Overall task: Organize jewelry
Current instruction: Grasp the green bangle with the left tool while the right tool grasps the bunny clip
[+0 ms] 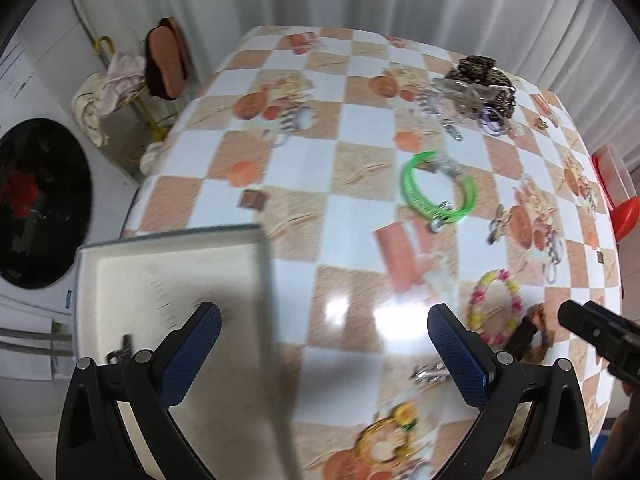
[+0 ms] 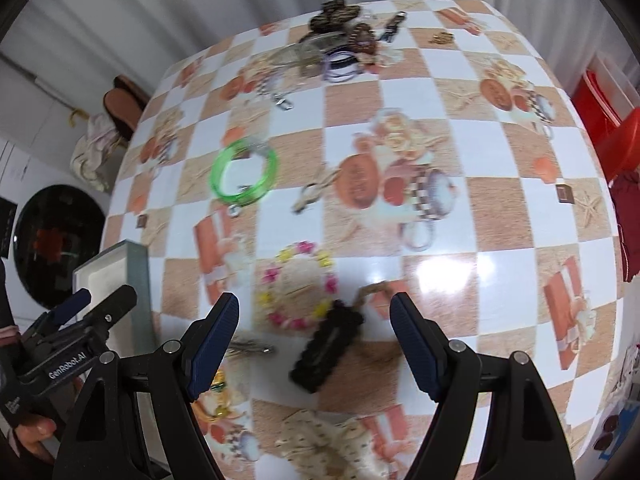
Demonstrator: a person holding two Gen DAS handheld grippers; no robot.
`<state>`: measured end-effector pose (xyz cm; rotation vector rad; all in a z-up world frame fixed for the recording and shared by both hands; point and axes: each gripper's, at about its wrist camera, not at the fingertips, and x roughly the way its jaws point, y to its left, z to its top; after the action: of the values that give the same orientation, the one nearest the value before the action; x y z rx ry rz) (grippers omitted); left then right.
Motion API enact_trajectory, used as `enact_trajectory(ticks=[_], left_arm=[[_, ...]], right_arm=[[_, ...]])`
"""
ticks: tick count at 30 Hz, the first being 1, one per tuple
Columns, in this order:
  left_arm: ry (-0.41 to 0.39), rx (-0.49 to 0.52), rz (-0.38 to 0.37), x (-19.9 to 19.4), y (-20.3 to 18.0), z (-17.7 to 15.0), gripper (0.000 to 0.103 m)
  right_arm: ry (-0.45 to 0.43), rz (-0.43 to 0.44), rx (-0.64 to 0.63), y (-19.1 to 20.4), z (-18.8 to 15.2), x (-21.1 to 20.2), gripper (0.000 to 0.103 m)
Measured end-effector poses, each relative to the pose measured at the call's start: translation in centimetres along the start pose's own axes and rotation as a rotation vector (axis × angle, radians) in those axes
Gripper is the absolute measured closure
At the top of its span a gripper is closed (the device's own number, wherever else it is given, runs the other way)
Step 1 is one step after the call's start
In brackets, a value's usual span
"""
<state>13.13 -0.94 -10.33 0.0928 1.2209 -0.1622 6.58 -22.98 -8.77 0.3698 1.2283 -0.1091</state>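
Across the checkered table (image 2: pixel 420 92), jewelry and hair pieces lie scattered. At the left edge sits a shallow white tray (image 1: pixel 168 280) with grey walls; a small dark item (image 1: pixel 122 350) lies inside it, too blurred to name. The left gripper (image 1: pixel 324 334) hangs above the tray's right wall, its 2 blue-padded fingers (image 1: pixel 200 344) spread wide with nothing between them. The right gripper (image 2: pixel 314 330) is likewise spread wide, holding nothing, and hovers over a black hair clip (image 2: pixel 326 346) near the front edge. Just beside that clip, toward the middle, rests a pink-and-yellow beaded bracelet (image 2: pixel 298 286), and a silver clip (image 2: pixel 250 347) lies left of it, near the right gripper's left finger. Farther in, a green bangle (image 2: pixel 244 172) lies flat with a metal clasp touching it. At the far edge a heap of leopard-print scrunchies (image 2: pixel 340 20), purple rings (image 2: pixel 340 66) and a keychain clasp (image 2: pixel 282 102) sits bunched together. A cream polka-dot scrunchie (image 2: pixel 320 436) lies at the front edge.
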Motion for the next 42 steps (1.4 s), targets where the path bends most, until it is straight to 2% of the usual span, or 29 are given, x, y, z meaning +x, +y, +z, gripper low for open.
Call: enact_trajectory(ticks=[7,18,20,23,28,29,30,34,36,37,39,40,41,42], left_arm=[[0.011,-0.047,-0.025,1.8,-1.6,3.0,0.000],[0.027,-0.095,-0.034,6.1,-3.1,6.8,0.002],[0.032,-0.107,-0.036,7.0,-3.1,7.3,0.002],[0.047,-0.116,-0.040,8.2,-3.1,8.0,0.011],[0.062,-0.109,-0.041,10.0,-3.4,8.7,0.012],[0.062,-0.103,-0.043,10.2,-3.6,8.7,0.020],[0.065,-0.095,-0.039,10.4,-3.7,8.8,0.024],[0.048,-0.048,-0.019,10.6,-4.8,9.0,0.024],[0.042,-0.024,0.001,10.6,-5.4,9.0,0.033],[0.040,-0.013,0.005,10.6,-5.6,9.1,0.034],[0.032,0.005,-0.005,10.4,-6.0,9.1,0.051],[0.029,0.015,-0.005,10.3,-6.2,9.2,0.056],[0.028,0.028,-0.012,10.3,-6.4,9.2,0.066],[0.028,0.038,-0.014,10.2,-6.6,9.2,0.074]], right_arm=[[0.002,-0.005,0.039,-1.6,1.8,1.4,0.023],[0.014,-0.012,0.055,0.0,4.7,5.9,0.023],[0.015,-0.017,0.050,0.2,4.9,6.7,0.027],[0.018,-0.030,0.042,0.5,5.0,7.8,0.031],[-0.027,-0.073,-0.001,1.6,5.3,8.5,0.032],[-0.031,-0.078,-0.007,1.7,5.4,8.6,0.033],[-0.039,-0.090,-0.017,1.9,5.5,8.6,0.034],[-0.067,-0.181,-0.086,2.9,5.4,9.1,0.047],[-0.077,-0.232,-0.127,3.4,5.3,9.3,0.054],[-0.082,-0.242,-0.142,3.5,5.2,9.3,0.059],[-0.089,-0.243,-0.163,3.6,5.1,9.2,0.071],[-0.090,-0.241,-0.171,3.7,5.1,9.1,0.085],[-0.088,-0.239,-0.174,3.7,5.1,9.1,0.094],[-0.086,-0.233,-0.171,3.7,5.2,9.2,0.094]])
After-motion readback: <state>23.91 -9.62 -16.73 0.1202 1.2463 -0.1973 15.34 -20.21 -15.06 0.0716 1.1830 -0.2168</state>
